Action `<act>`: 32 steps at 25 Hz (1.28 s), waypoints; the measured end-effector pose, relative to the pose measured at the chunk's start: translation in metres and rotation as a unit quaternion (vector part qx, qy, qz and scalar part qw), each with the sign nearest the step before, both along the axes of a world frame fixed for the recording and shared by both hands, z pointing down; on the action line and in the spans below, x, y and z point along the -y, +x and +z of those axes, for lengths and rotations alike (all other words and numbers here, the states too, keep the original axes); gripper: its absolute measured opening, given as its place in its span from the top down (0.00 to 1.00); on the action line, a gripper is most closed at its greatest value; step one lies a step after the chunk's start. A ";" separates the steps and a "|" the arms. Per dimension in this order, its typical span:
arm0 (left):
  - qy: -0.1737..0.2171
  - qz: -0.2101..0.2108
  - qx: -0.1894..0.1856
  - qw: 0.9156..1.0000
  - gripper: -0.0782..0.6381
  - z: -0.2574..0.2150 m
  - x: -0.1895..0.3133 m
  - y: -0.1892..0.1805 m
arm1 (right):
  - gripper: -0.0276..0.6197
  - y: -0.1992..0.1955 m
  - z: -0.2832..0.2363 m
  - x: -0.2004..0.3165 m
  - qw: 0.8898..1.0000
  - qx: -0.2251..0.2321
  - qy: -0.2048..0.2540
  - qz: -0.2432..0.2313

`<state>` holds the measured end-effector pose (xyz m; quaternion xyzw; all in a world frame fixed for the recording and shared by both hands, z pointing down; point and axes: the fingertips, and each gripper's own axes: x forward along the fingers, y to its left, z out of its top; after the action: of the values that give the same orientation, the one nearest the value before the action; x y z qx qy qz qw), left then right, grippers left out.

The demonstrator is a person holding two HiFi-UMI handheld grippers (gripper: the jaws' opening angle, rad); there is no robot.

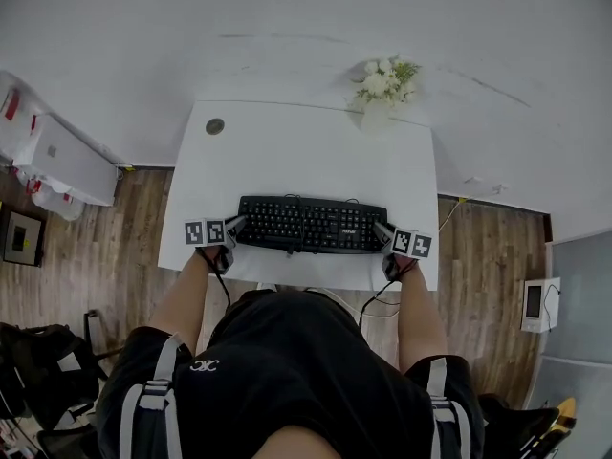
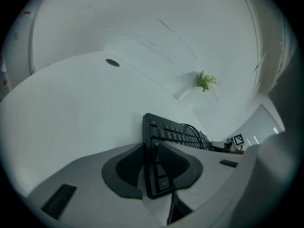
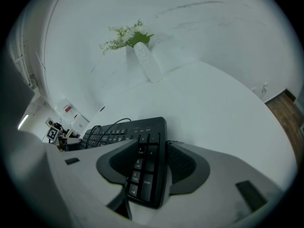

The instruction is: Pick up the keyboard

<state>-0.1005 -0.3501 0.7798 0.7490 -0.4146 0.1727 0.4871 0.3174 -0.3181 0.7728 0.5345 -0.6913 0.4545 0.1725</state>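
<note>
Keyboard (image 1: pixel 312 225) lies on the near half of the white table (image 1: pixel 287 151), long axis running left to right. Each end sits at one gripper.

Left gripper (image 1: pixel 234 228): jaws clamped on the left end, pads against it.

Right gripper (image 1: pixel 382 232): jaws straddle the right end but stand wider and don't look to be pressing yet.

Both hands equally near. Judgement: a level lift needs the right grip firm first.

Black keyboard (image 1: pixel 312 225) on white desk (image 1: pixel 287 151)
</note>
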 end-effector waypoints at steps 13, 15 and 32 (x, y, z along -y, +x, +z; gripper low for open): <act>0.038 0.026 -0.001 0.999 0.74 -0.032 0.013 0.009 | 0.66 0.007 -0.038 -0.010 0.998 0.008 0.049 0.030; 0.060 0.028 -0.005 0.998 0.74 -0.048 0.020 0.012 | 0.66 0.010 -0.053 -0.006 0.997 0.007 0.069 0.034; 0.311 0.035 -0.049 0.949 0.74 -0.270 0.082 0.041 | 0.66 0.037 -0.271 0.035 0.944 -0.027 0.325 0.060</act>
<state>-0.0595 -0.4326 0.5098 0.8846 -0.3974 0.0154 0.2435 0.3541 -0.3535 0.5020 0.6139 -0.7633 0.2001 -0.0192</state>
